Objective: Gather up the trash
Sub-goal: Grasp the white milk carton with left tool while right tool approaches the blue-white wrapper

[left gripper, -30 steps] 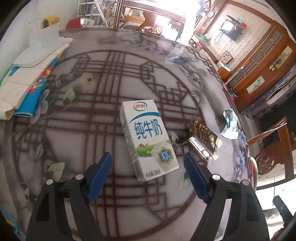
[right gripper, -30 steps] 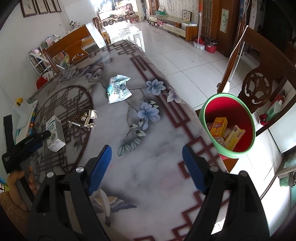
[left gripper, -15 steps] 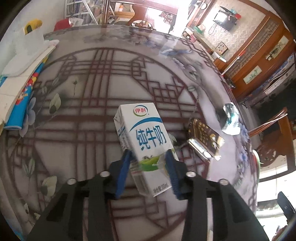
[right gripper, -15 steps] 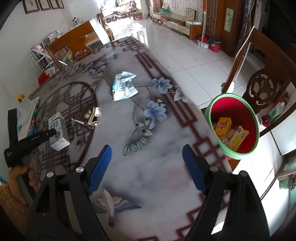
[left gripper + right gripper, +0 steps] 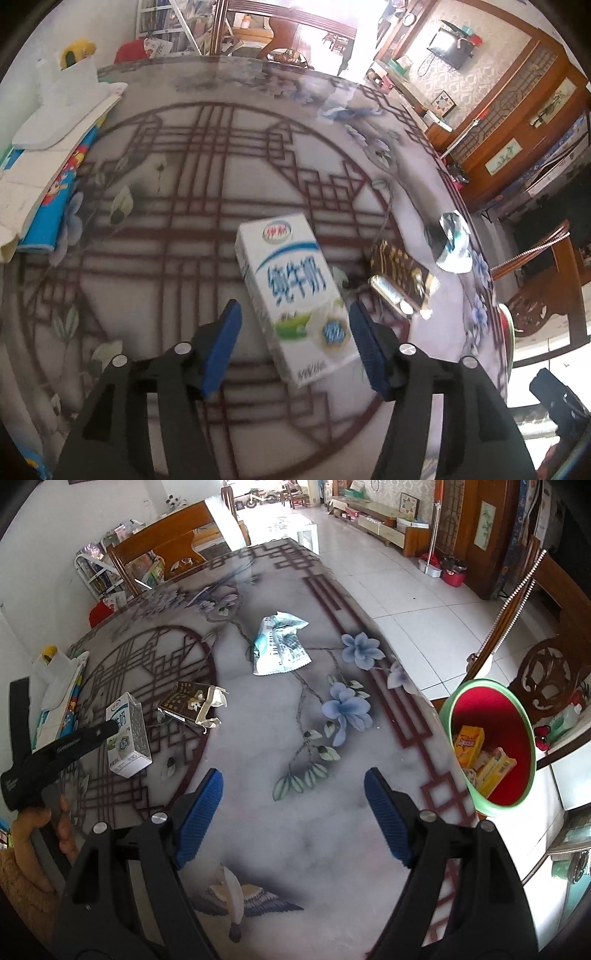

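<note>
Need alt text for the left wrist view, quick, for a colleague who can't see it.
The open left gripper straddles a white milk carton lying on the patterned table, its jaws just opened and pads clear. A dark crumpled packet lies right of it.

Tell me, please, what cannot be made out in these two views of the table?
- Milk carton, left wrist view: motion blur hides the small print.
- Left gripper, right wrist view: the far finger is hidden behind the near one.
- Bin, right wrist view: its wall hides the deeper contents.

Right gripper (image 5: 291, 808): black plastic arms, silver screws, ribbed blue pads (image 5: 199, 812). Left gripper (image 5: 293, 343) looks alike. At eight o'clock, a hand (image 5: 55, 823) wears a fuzzy tan sleeve (image 5: 18, 886).
</note>
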Motion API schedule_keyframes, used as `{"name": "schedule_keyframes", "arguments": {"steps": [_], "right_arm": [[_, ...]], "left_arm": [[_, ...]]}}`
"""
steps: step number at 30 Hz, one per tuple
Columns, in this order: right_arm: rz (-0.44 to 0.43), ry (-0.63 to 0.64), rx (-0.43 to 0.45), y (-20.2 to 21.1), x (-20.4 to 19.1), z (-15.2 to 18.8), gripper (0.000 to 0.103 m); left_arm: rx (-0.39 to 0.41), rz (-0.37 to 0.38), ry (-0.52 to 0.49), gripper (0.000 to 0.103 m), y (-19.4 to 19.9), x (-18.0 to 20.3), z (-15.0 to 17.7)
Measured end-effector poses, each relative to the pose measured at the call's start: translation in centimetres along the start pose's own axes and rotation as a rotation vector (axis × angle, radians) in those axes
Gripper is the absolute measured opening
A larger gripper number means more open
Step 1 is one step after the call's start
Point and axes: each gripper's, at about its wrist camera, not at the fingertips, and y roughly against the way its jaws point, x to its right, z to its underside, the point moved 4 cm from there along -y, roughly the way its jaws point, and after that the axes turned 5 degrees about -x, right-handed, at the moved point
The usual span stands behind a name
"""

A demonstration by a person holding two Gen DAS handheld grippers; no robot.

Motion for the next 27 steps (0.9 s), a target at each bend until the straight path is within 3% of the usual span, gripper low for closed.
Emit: {"name": "schedule_keyframes", "arguments": {"steps": [6,14,17,27], "right_arm": [[0.004,0.020,-0.007,-0.6,-0.8,-0.8,0.078],[-0.017,0.015,-0.040,-2.8,-1.2,-2.5,0.079],[-0.036,0.011,-0.040,-3.7,-1.5,-4.0,0.079],[-0.064,-0.058,-0.029,-8.0,-1.2,-11.0,0.079]], "left_arm": [[-0.036,-0.066,-0.030,0.058,-2.6,0.9,-1.7],[-0.045,-0.011,-0.044,0.057,-2.4,0.2,-1.1],[-0.069,0.014,-0.023,0.056,-1.7,-0.5,0.0],[-0.066,-0.037,0.008,0.058,-0.2,-2.4,2.4]]}}
